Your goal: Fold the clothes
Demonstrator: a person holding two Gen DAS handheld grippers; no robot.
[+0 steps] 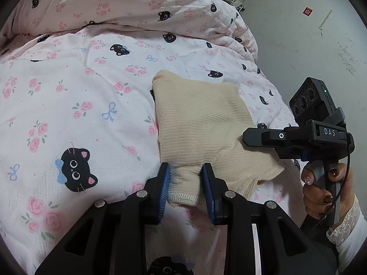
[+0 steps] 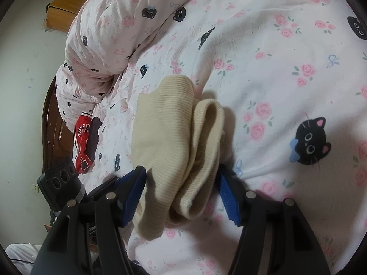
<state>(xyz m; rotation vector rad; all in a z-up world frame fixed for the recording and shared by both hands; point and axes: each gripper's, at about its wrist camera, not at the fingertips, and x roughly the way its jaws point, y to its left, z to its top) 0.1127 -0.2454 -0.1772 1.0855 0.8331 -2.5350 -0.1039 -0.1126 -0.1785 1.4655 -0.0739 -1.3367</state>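
A beige ribbed knit garment point(image 1: 197, 119) lies folded on the floral cat-print quilt point(image 1: 75, 105). My left gripper point(image 1: 186, 178) is shut on its bunched near hem, pads pressing both sides. My right gripper point(image 1: 246, 137) comes in from the right, its tip over the garment's right part. In the right wrist view the garment point(image 2: 169, 137) hangs in thick folds between my right gripper's point(image 2: 181, 181) blue pads point(image 2: 226, 191), jaws wide apart around the cloth. Whether the pads pinch it is unclear.
A red and white printed garment point(image 2: 83, 142) lies at the bed's left edge beside a dark wooden bed frame point(image 2: 49, 123). A rolled quilt ridge point(image 1: 128, 4) runs along the back. A grey wall point(image 1: 309, 34) is at right. A wooden box point(image 2: 62, 9) stands on the floor.
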